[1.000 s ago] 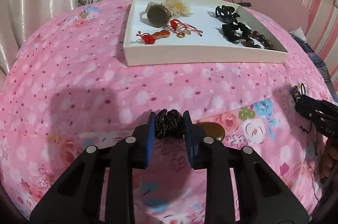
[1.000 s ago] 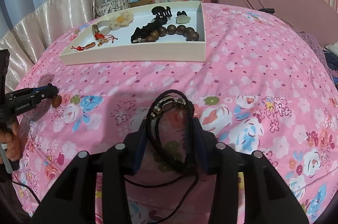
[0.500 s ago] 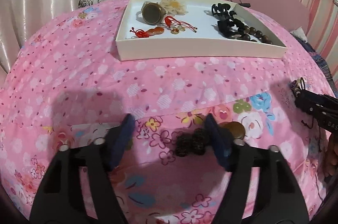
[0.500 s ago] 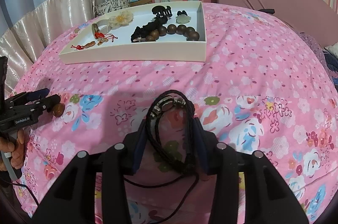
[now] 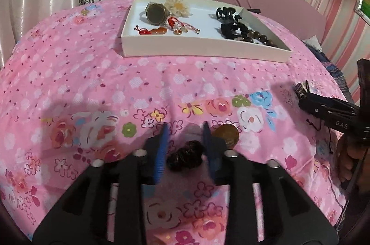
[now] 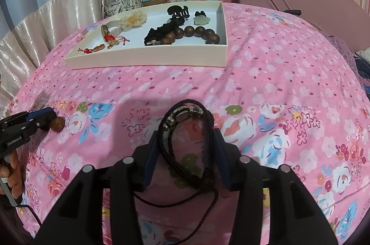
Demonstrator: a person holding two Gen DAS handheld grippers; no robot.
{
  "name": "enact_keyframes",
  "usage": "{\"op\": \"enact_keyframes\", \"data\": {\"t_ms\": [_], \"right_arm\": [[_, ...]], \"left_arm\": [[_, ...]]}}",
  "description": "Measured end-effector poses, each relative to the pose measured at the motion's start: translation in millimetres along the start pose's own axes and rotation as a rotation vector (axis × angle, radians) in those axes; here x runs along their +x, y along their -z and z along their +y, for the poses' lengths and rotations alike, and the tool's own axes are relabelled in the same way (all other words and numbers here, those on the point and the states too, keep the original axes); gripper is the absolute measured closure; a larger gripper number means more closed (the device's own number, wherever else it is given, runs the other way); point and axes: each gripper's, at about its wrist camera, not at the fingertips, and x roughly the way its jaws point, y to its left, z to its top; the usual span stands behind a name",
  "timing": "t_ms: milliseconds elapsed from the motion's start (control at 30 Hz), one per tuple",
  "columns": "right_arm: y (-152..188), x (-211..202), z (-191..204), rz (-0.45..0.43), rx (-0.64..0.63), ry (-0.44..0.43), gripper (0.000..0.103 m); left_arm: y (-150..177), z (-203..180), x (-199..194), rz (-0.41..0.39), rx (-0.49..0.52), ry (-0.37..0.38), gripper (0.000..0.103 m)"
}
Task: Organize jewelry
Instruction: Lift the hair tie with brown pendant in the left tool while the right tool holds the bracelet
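My left gripper (image 5: 185, 129) hovers low over the pink floral bedspread. Its jaws are closing around a dark beaded cluster (image 5: 186, 156) that lies on the cloth between the blue pads without being pinched. A brown round bead (image 5: 226, 135) rests just outside the right-hand finger. A black braided cord bracelet (image 6: 185, 113) with metal beads is stretched between the pads of my right gripper (image 6: 186, 136), whose jaws are easing open slightly; its cord tail hangs below. The white tray (image 5: 203, 50) at the far side holds a watch, a cloth flower, red charms, black clips and wooden beads.
In the left wrist view the right gripper (image 5: 328, 108) reaches in from the right edge, held by a hand. The left gripper (image 6: 34, 120) shows at the left of the right wrist view, next to the brown bead (image 6: 57, 124). Beyond the tray (image 6: 148, 58) are curtains and a pink headboard.
The left gripper let go of the dark beaded cluster, opened wide, then narrowed again around it while shifting sideways. The right gripper and its bracelet stayed put.
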Motion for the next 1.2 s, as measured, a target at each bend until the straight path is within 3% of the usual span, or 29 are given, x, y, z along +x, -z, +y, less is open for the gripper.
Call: {"op": "enact_keyframes", "data": {"t_ms": [33,67,100,233,533,633,1000,1200], "right_arm": [[0,0,0,0.0,0.0,0.0,0.056],[0,0,0,0.0,0.001,0.0,0.056],[0,0,0,0.0,0.002,-0.001,0.056],[-1,0,0,0.001,-0.001,0.002,0.056],[-1,0,1,0.001,-0.004,0.001,0.055],[-1,0,1,0.001,-0.004,0.002,0.055],[-1,0,1,0.0,-0.003,0.003,0.056],[0,-4,2,-0.02,-0.003,0.019,0.073]], "left_arm": [[1,1,-4,-0.009,-0.001,-0.001,0.047],[2,2,-7,-0.018,-0.004,-0.005,0.031],[2,3,-11,-0.026,-0.007,-0.009,0.025],[10,1,-18,-0.021,0.016,-0.019,0.026],[12,0,-8,0.014,0.009,0.003,0.054],[12,0,-7,0.012,-0.006,0.02,0.074],[12,-4,-7,-0.002,0.0,0.022,0.078],[12,-3,-6,-0.002,-0.011,0.019,0.078]]}}
